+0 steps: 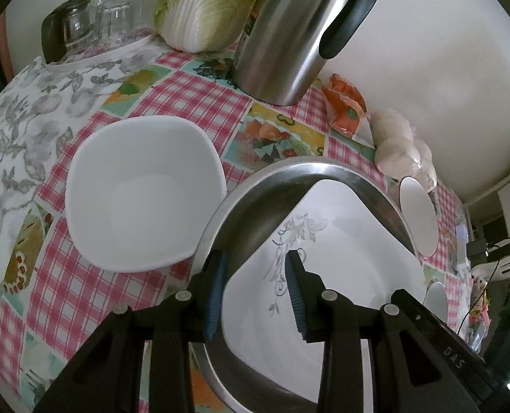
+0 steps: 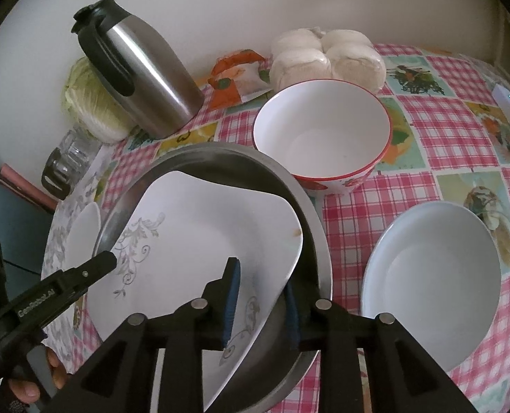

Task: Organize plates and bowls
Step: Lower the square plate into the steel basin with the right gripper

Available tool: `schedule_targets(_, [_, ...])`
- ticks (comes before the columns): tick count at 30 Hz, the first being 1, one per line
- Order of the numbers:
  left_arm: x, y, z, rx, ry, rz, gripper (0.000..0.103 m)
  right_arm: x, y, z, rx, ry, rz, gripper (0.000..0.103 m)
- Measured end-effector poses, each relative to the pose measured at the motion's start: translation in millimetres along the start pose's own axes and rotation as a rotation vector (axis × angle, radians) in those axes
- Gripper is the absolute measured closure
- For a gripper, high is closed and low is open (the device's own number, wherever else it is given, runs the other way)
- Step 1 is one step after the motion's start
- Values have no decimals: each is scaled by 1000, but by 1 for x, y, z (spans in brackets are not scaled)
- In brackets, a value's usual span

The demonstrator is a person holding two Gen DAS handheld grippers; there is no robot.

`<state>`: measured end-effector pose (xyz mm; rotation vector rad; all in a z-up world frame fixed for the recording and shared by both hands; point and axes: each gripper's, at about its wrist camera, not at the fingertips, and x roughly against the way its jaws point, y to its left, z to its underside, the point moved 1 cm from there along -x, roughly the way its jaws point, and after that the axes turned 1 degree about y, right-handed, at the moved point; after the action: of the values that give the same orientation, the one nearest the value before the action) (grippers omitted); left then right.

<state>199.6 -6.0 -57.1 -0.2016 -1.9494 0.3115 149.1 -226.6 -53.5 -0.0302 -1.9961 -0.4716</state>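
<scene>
1. While the square plate [image 2: 199, 237] lies tilted inside the steel pan [image 2: 310, 227], both tools stand at its edges.
2. The right tool [image 2: 260, 304] has its jaws a little apart. The near right edge of the plate and the pan wall are between them. The left pad is over the plate face and the right pad is outside the pan; I cannot tell if they press.
3. The left tool [image 1: 256, 289] is also partly open. Its left pad is just outside the pan [image 1: 255, 206] rim and its right pad is over the plate [image 1: 341, 251], near the grey leaf pattern. A firm grip cannot be seen.
4. In the right view a hand [image 2: 31, 378] holds the left tool [image 2: 112, 260] at the lower left.
5. A square white bowl [image 1: 141, 196] stands on the desk [image 1: 199, 96] just left of the pan.
6. A red-rimmed bowl [image 2: 323, 130] stands behind the pan, and a round white bowl [image 2: 434, 282] stands right of it.
7. A steel jug [image 1: 289, 44], a cabbage [image 1: 206, 7], upturned glasses [image 1: 113, 17], an orange packet [image 1: 347, 103] and bagged buns [image 2: 327, 55] stand along the wall.
</scene>
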Motion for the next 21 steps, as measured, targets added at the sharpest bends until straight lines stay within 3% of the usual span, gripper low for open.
schedule_targets(4, [0, -1, 0, 3, 6, -3, 67, 6, 3, -1, 24, -8, 33, 58])
schedule_targets(14, [5, -6, 3, -25, 2, -50, 66, 41, 23, -6, 120, -98, 28, 54])
schedule_targets(17, [14, -10, 2, -40, -20, -62, 57, 47, 28, -5, 147, -118, 50, 42])
schedule_targets(21, [26, -13, 0, -51, -46, -64, 42, 49, 29, -5, 174, -128, 89, 33])
